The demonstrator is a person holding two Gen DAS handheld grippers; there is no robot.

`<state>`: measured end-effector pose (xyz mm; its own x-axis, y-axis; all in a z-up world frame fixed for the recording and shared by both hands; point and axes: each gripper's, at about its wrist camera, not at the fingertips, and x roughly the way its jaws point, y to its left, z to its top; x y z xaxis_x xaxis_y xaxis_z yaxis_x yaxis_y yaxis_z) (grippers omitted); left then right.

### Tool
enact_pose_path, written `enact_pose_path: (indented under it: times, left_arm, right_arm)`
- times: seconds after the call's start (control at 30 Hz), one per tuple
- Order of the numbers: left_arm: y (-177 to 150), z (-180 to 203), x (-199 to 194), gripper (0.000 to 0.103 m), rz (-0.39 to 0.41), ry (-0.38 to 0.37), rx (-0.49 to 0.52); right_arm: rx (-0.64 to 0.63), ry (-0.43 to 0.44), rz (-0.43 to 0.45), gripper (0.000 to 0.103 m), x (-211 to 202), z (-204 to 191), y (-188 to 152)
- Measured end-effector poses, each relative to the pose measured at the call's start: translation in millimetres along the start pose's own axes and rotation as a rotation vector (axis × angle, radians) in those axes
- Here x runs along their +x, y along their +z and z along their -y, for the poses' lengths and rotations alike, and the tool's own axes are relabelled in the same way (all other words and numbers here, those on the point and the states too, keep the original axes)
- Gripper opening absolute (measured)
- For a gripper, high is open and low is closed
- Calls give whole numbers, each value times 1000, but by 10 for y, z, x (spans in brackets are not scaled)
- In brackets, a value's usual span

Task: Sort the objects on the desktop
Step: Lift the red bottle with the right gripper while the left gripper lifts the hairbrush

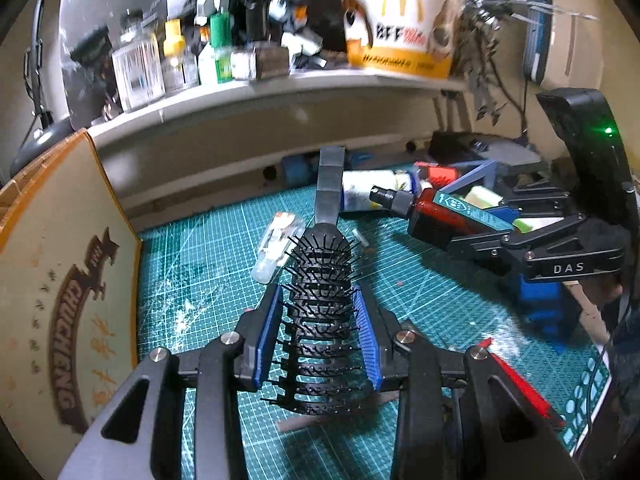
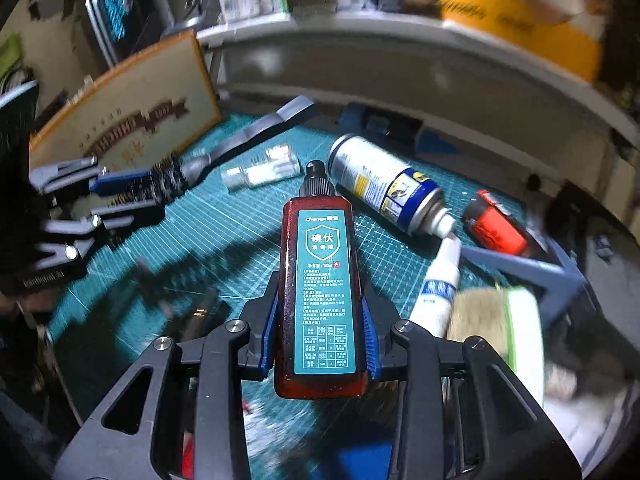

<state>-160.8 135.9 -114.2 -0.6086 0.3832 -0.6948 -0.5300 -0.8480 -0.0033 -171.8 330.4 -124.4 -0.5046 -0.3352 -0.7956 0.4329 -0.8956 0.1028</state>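
The right gripper point(image 2: 320, 320) clamps a red bottle point(image 2: 320, 280) with a teal label, cap pointing away, above the green mat point(image 2: 224, 240). Beyond it lie a spray can point(image 2: 384, 188) and a clear tube point(image 2: 260, 172). At left the left gripper point(image 2: 100, 196) holds a hairbrush point(image 2: 240, 140).

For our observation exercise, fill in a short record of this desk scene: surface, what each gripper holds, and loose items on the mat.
surface: green cutting mat
left gripper: shut on black hairbrush
right gripper: shut on red-brown bottle, teal label
loose on mat: spray can, small clear bottle, white tube
behind: shelf with yellow-and-white tub
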Motion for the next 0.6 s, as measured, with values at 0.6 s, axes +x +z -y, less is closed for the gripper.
enact_pose_path:
  times: [0.6]
  left_arm:
    - [-73, 170, -931, 36, 180, -12, 23]
  right_arm:
    - [135, -146, 214, 32, -1229, -500, -287]
